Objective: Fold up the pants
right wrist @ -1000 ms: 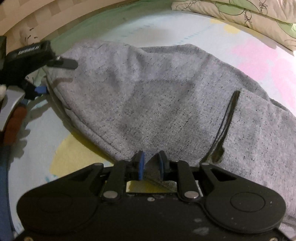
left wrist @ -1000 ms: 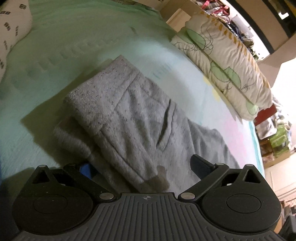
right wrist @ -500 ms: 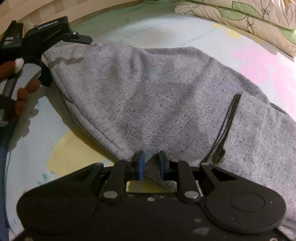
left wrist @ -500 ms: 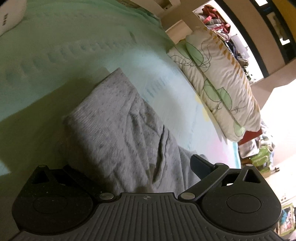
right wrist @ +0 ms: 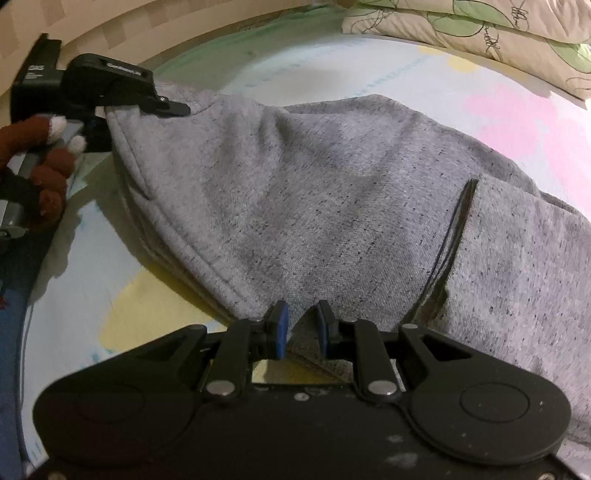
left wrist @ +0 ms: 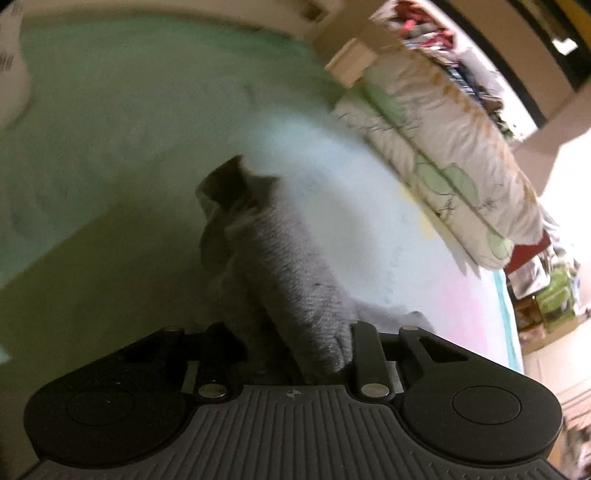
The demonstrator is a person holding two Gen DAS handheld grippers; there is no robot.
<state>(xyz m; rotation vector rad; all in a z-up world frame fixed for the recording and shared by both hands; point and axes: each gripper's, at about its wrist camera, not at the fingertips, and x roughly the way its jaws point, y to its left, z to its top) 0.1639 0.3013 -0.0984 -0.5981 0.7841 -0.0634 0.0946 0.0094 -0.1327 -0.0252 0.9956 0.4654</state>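
Grey sweatpants [right wrist: 332, 206] lie across the bed, raised along one hemmed edge. My right gripper [right wrist: 300, 328] is shut on the near corner of that edge, cloth pinched between its blue pads [right wrist: 281, 325]. My left gripper [left wrist: 284, 339] is closed around a bunched fold of the pants [left wrist: 280, 266], which fills the gap between its jaws. In the right wrist view the left gripper [right wrist: 122, 92] holds the far corner lifted off the bed. The left wrist view is blurred.
The bed sheet [left wrist: 110, 122] is pale green with pink and yellow patches [right wrist: 517, 122]. Leaf-print pillows [left wrist: 443, 158] are stacked along the far side, also in the right wrist view [right wrist: 480, 22]. Clutter [left wrist: 546, 295] stands beyond the bed. A gloved hand [right wrist: 44, 162] grips the left tool.
The left gripper has closed from wide open onto the pants and lifted its corner. The cloth now bunches up between its jaws. The right gripper has kept its grip.
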